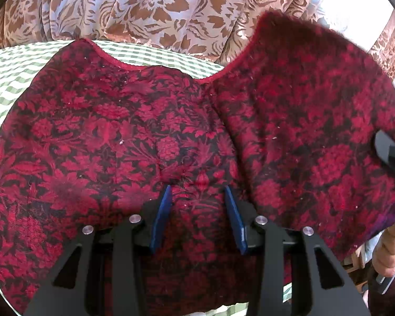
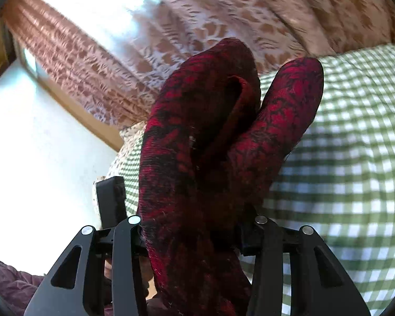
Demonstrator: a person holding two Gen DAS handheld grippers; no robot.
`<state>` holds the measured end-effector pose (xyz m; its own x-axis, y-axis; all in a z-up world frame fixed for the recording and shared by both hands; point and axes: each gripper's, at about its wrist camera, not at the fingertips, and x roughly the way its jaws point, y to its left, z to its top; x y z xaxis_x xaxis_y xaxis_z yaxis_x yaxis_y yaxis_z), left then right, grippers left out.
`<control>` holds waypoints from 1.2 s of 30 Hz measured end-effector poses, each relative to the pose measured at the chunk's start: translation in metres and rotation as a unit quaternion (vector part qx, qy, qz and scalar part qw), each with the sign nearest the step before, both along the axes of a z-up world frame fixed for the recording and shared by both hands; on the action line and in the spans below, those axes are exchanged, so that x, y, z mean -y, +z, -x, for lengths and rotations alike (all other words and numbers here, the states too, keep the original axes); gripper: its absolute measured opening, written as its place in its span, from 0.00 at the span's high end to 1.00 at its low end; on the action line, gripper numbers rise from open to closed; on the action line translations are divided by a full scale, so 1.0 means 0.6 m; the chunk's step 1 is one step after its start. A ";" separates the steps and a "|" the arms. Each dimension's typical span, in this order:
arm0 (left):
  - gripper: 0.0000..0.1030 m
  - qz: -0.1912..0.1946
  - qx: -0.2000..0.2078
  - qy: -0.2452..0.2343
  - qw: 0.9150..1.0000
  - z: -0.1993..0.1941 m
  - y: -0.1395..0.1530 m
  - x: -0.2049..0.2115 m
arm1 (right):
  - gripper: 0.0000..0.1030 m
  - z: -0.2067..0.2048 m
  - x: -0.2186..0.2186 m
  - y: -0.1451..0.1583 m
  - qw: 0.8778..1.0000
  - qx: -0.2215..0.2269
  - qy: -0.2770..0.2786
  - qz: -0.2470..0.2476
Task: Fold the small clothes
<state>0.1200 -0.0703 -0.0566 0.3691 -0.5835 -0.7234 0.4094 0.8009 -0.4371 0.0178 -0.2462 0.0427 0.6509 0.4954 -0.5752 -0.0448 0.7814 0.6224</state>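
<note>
Red-and-black floral knit, a small garment (image 1: 150, 137), covers most of the left wrist view, lying on a green checked cloth (image 1: 10, 79) with a brown patterned curtain (image 1: 144, 8) behind it at twelve o'clock. I judge the fold as just begun: the left part of the garment rests flat, with its hemmed edge curving along the top, while the part at two to three o'clock is lifted off the cloth and swings over toward the middle. The left gripper (image 1: 197, 192) sits low at six o'clock, its blue fingers (image 1: 162, 218) spread apart with the tips pressing into the fabric; it seems to pin the garment down, not pinch it. The right gripper (image 2: 197, 226) is mostly buried under fabric in its own view, so its fingers are hidden, but the garment (image 2: 202, 144) rises bunched from between them toward twelve o'clock and hangs from them, so I take it as clamped on that raised edge. From the left wrist view, the right gripper's body shows at three o'clock at the lifted flap's edge. What seems left: lay the flap down over the flat part, smooth it, and make any further folds. No container, basket or pile of finished clothes shows in either view.
</note>
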 end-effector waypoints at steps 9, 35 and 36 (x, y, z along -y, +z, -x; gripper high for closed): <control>0.64 0.033 -0.013 0.005 0.999 -0.003 0.006 -0.022 | 0.61 -0.035 -0.046 0.016 0.999 -0.014 0.005 0.032; 0.87 0.185 -0.081 0.093 0.975 0.005 -0.023 -0.294 | 0.61 -0.137 -0.333 -0.008 0.961 -0.013 0.118 0.249; 0.86 0.191 -0.080 0.102 0.973 0.004 -0.019 -0.306 | 0.61 -0.133 -0.349 -0.016 0.955 -0.007 0.125 0.267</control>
<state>0.1173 0.1136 -0.0682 0.4056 -0.7470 -0.5267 0.1609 0.6256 -0.7633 0.0975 -0.0368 0.0328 0.5405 0.2684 -0.7974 -0.2668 0.9535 0.1400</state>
